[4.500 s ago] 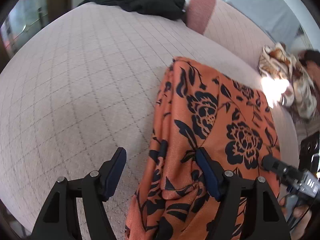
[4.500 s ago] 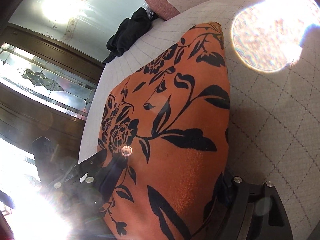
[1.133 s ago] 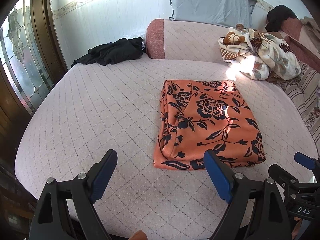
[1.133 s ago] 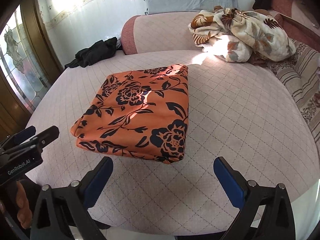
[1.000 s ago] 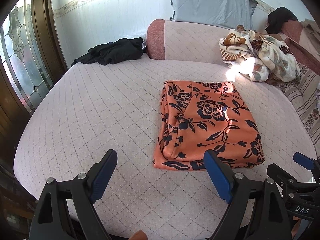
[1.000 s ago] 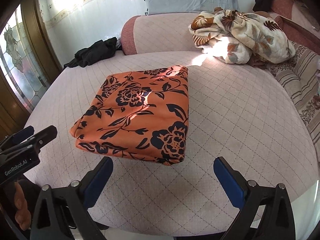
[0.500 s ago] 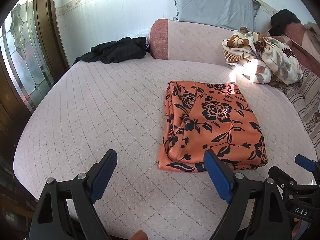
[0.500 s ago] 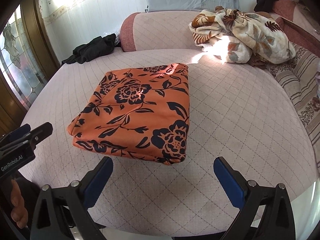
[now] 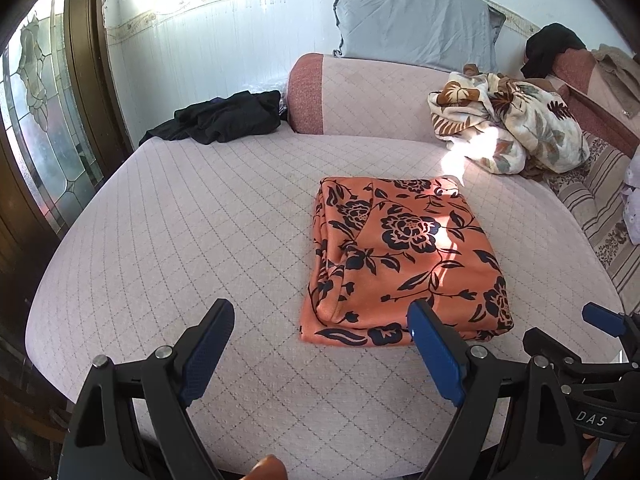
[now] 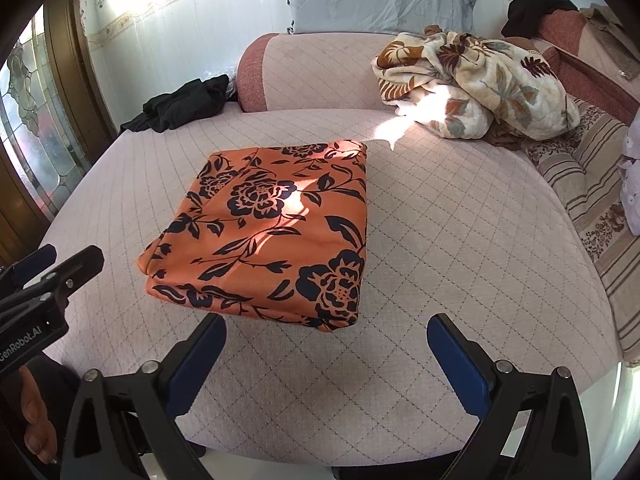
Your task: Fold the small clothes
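The orange cloth with black flower print [image 9: 404, 256] lies folded into a thick, roughly square packet flat on the pale pink quilted sofa seat [image 9: 180, 240], a bit right of the seat's middle. It looks soft, thin and light, prob. a bit slick: several layers show stacked at the packet's left edge and near edge, w/ the lower layers sticking out slightly at the near-left corner. No stiffness to count on, so lifted by one corner it'd likely sag and the layers slide apart. Best hold, I'd judge, is the near edge or the tidier right fold, pinching all layers at once, one tool per corner. Left gripper [image 9: 320, 356] hangs just off the packet's near-left corner, blue pads spread wide, nothing between them, not touching cloth. Right gripper [image 10: 326, 364] sits off the packet's near edge, also spread wide and empty. Fold looks done or nearly so. Beyond the packet, far-left at the seat's back corner, a crumpled black garment [image 9: 224, 118]; far-right of it, a bunched cream blanket with brown leaf print [image 10: 472, 84] vs. the backrest; a grey-blue pillow [image 9: 412, 28] leans on the wall behind.
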{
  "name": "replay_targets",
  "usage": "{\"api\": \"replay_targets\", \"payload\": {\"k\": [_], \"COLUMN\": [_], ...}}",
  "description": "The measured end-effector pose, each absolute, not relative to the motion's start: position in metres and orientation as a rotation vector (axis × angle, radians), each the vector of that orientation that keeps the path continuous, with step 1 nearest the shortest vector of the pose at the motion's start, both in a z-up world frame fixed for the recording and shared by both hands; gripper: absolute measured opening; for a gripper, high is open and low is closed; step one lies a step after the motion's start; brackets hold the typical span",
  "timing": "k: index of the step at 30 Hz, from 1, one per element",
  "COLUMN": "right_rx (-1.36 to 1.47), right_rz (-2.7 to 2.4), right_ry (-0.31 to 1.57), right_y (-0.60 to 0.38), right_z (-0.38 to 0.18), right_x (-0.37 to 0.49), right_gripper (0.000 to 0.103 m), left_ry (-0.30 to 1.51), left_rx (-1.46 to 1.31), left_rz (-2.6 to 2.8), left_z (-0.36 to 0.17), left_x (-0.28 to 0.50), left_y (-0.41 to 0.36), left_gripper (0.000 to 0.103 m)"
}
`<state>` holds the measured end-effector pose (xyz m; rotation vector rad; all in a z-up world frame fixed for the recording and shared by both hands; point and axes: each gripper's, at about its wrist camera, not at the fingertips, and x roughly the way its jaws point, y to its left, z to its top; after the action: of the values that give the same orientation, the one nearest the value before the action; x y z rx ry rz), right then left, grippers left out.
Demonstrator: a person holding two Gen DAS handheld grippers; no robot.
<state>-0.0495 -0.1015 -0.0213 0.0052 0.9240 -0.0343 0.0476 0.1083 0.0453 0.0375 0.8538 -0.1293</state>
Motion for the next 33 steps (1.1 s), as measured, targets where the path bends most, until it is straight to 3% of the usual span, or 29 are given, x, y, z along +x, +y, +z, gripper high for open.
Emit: {"api": "replay_targets", "payload": {"k": [23,26,33], "right_rx": [-0.019,-0.02,-0.022], "right_rz": [-0.041,-0.042,-0.04], "right_ry": [0.934,0.935,0.937], "right_y": [-0.098,-0.098,-0.097], "right_z": [-0.027,-0.028,-0.029], "right_x": [-0.036,-0.034,-0.03], "right_gripper": [0.102,0.102,0.102], "left_ry": [0.863,0.864,0.834], "left_rx": [0.046,0.039,0.023], "left_rz": [-0.137,-0.143,-0.166], "left_z": [0.041,0.042,0.045], "left_x": [0.057,0.057,0.06], "left_y": [0.1,0.1,0.098], "left_gripper": [0.089,0.097,0.098]}}
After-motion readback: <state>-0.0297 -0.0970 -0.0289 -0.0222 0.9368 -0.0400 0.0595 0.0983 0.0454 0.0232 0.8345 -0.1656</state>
